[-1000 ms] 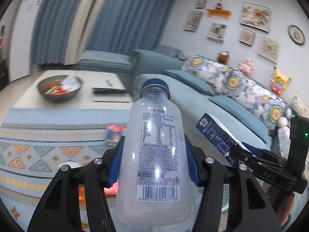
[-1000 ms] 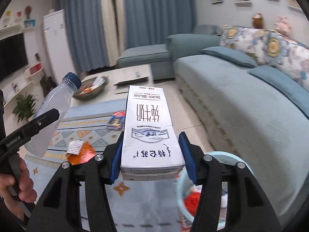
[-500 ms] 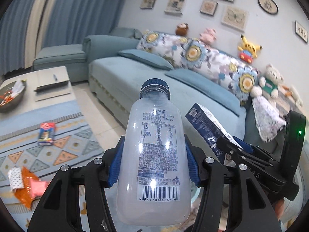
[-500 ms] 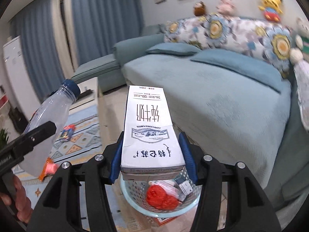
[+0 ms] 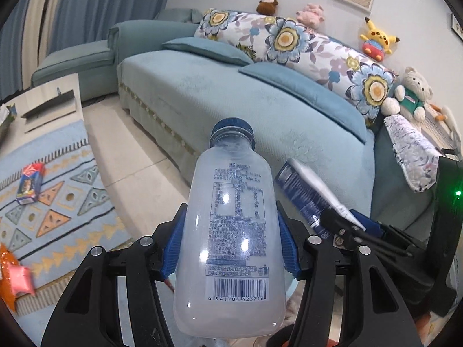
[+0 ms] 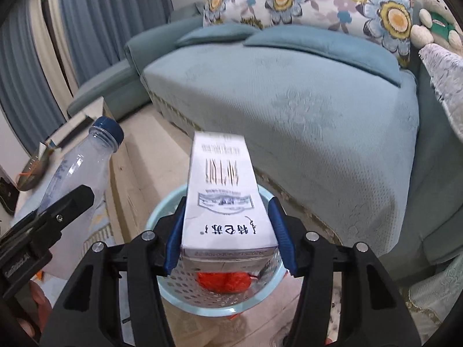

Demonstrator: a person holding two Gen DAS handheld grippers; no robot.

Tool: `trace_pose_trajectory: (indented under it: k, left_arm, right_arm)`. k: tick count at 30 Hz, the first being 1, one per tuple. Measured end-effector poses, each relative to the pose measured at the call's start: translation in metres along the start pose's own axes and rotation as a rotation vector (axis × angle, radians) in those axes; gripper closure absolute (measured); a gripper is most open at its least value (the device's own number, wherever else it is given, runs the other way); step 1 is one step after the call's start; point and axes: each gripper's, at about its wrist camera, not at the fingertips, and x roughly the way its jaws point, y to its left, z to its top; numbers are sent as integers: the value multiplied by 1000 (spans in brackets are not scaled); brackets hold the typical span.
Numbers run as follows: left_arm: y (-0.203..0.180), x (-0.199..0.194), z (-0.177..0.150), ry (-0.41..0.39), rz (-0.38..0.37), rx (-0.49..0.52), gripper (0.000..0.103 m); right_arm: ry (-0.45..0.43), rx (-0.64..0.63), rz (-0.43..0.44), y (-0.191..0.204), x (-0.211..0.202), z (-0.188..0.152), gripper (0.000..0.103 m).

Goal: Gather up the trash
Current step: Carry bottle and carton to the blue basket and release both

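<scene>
My left gripper [image 5: 230, 248] is shut on an empty clear plastic bottle [image 5: 231, 245] with a blue cap, held upright. My right gripper [image 6: 228, 237] is shut on a white milk carton [image 6: 224, 199] and holds it right above a light blue perforated trash basket [image 6: 185, 292] with red trash [image 6: 224, 282] inside. The bottle [image 6: 78, 173] shows at the left of the right wrist view, the carton [image 5: 309, 196] at the right of the left wrist view. On the patterned rug lie a small snack box [image 5: 29, 183] and an orange-pink wrapper [image 5: 13, 277].
A long blue sofa [image 5: 231, 92] with floral cushions and plush toys runs behind the basket. A low coffee table [image 5: 43, 107] stands at the far left by the rug [image 5: 58, 202]. Tiled floor lies between rug and sofa.
Both grippers have swung right from the coffee table and rug toward the sofa. The trash basket has come directly under the carton. Both grips are unchanged.
</scene>
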Motion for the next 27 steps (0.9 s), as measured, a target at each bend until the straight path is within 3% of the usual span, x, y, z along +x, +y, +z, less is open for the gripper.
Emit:
trace_pose_trajectory:
  k: [2, 13, 19, 27]
  left_arm:
    - [2, 4, -3, 3, 5, -5, 31]
    - [51, -4, -31, 37, 26, -74, 31]
    - [78, -31, -33, 3, 45, -133, 31]
    - [114, -100, -27, -99, 115, -172, 31]
  right_arm:
    - [29, -8, -7, 2, 12, -3, 47]
    - [55, -57, 4, 15, 25, -9, 47]
    - [-5, -119, 28, 35, 9, -8, 47]
    - [-104, -178, 121, 73, -21, -5, 47]
